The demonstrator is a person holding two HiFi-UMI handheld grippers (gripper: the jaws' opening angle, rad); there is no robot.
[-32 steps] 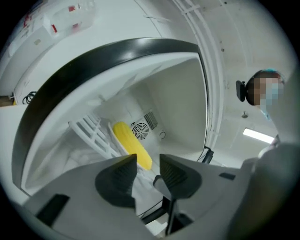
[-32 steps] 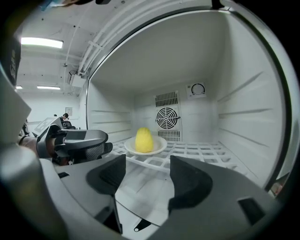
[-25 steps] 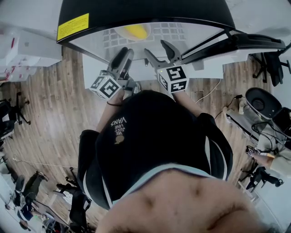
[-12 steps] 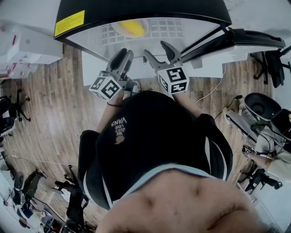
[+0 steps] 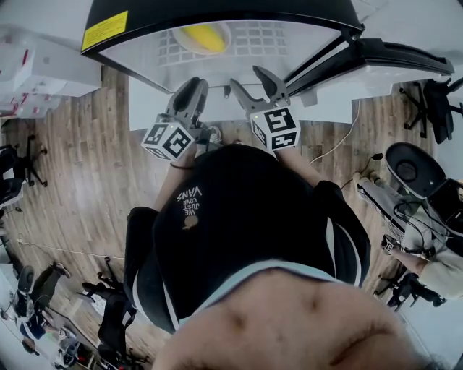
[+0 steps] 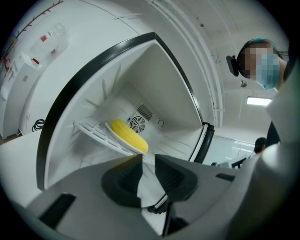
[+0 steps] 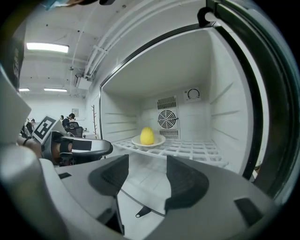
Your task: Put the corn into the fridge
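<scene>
From the head view, the yellow cob of corn (image 5: 204,37) already lies inside the small black-topped white fridge (image 5: 217,11). Its black-framed door (image 5: 383,61) stands open, so I'd say only shutting it remains.

In the left gripper view, the left gripper (image 6: 149,169) has just been narrowing its jaws to a slim gap, with nothing between them.

In the right gripper view, the right gripper (image 7: 146,173) has also just been closing a little, yet its jaws stand wide and empty. The corn sits on a round white plate (image 7: 158,140) on the white wire shelf (image 7: 197,149).
</scene>
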